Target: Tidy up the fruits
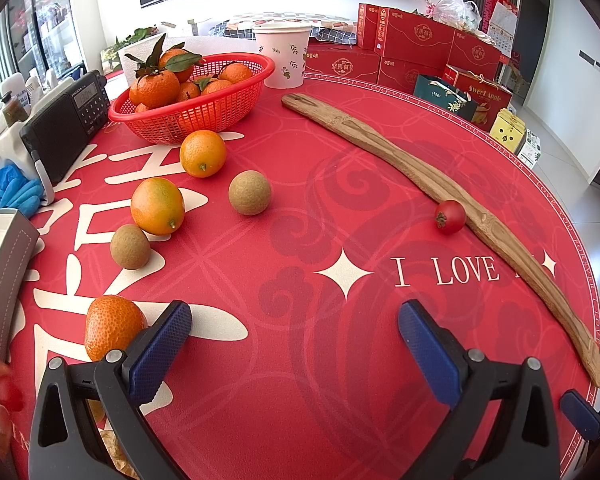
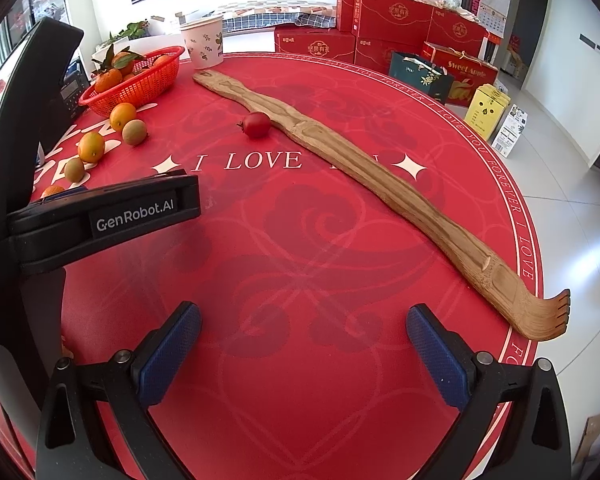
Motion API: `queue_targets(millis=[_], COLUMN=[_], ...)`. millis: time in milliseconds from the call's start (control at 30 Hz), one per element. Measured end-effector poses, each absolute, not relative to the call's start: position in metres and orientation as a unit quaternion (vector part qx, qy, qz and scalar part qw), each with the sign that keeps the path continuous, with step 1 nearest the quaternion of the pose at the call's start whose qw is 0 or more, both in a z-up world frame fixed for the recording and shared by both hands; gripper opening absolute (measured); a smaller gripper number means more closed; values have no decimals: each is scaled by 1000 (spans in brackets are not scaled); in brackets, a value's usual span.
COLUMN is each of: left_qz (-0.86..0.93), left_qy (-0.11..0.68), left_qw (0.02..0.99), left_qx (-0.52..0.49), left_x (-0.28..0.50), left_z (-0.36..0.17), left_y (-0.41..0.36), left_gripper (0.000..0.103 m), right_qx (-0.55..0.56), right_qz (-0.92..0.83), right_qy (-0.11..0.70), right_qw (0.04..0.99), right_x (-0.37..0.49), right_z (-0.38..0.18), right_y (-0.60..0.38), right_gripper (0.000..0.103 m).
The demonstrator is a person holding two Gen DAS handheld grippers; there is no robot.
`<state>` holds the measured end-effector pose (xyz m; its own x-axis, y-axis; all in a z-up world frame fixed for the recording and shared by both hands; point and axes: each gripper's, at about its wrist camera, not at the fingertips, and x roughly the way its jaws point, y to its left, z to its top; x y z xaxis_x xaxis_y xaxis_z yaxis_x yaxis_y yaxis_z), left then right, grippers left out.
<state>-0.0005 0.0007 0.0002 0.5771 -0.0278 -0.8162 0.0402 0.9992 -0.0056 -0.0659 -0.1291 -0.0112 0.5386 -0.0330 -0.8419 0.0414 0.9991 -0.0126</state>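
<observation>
my left gripper [image 1: 294, 344] wide, empty | right gripper [image 2: 304, 344] wide, empty | loose kumquat [image 1: 114, 332] just beside my left finger, likely first for basket [image 1: 220, 110]

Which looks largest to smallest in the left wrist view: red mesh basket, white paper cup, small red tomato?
1. Red mesh basket.
2. White paper cup, though it stands farther away.
3. Small red tomato.

Grainy wooden backscratcher [image 2: 364, 184] on a matt mat [image 2: 300, 280] (red plastic-mesh basket [image 1: 204, 112] behind).
</observation>
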Motion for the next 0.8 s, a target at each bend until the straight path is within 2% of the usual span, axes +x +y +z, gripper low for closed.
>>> queue_targets(millis=[800], left_qz=[-19], left_qy=[459], left_qw=[888], left_qx=[7], left_x=[0], left_z=[0], left_y=[1], left_gripper=[103], right_qx=[5], right_qz=[-21], right_qy=[482], right_qw=[876], right_x=[-66], right_z=[-12], right_y=[-126], right_gripper=[103])
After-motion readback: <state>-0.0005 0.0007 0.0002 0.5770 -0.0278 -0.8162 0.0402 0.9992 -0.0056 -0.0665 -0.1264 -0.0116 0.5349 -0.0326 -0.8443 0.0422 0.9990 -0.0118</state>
